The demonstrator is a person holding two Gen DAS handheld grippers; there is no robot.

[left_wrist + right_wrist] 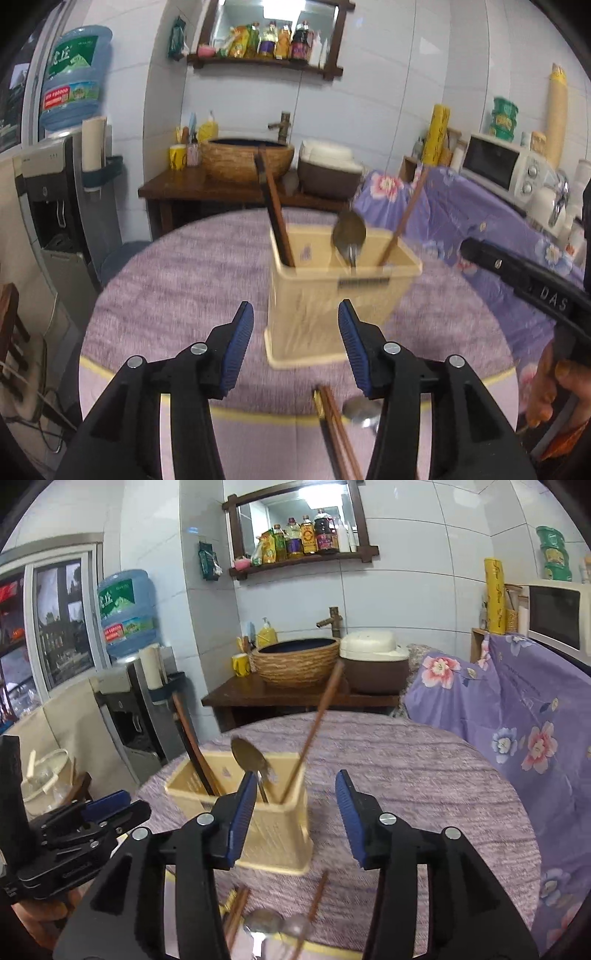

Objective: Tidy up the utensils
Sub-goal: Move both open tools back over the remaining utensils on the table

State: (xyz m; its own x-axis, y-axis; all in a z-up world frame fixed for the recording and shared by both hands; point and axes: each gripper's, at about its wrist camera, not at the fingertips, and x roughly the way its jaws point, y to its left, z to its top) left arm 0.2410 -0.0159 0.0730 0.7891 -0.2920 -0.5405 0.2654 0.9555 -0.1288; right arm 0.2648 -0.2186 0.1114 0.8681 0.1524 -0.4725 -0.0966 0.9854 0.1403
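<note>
Cream-yellow utensil holder (332, 306) with brown chopsticks (277, 218) and a dull silver spoon (349, 234), mottled lilac worktop (192, 280) edged yellow, black grippers with ribbed blue pads (238, 343), purple floral cloth (517, 716) at right

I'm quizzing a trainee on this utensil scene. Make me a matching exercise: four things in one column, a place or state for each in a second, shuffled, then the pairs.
Things:
1. metal spoon
2. loose chopsticks
3. left gripper
4. microwave

Places or states:
A. lying flat on the table by its near edge
B. jaws open, nothing between the pads
C. standing bowl-up in the beige holder
D. on the counter with the floral cloth

Pairs: 1-C, 2-A, 3-B, 4-D
</note>
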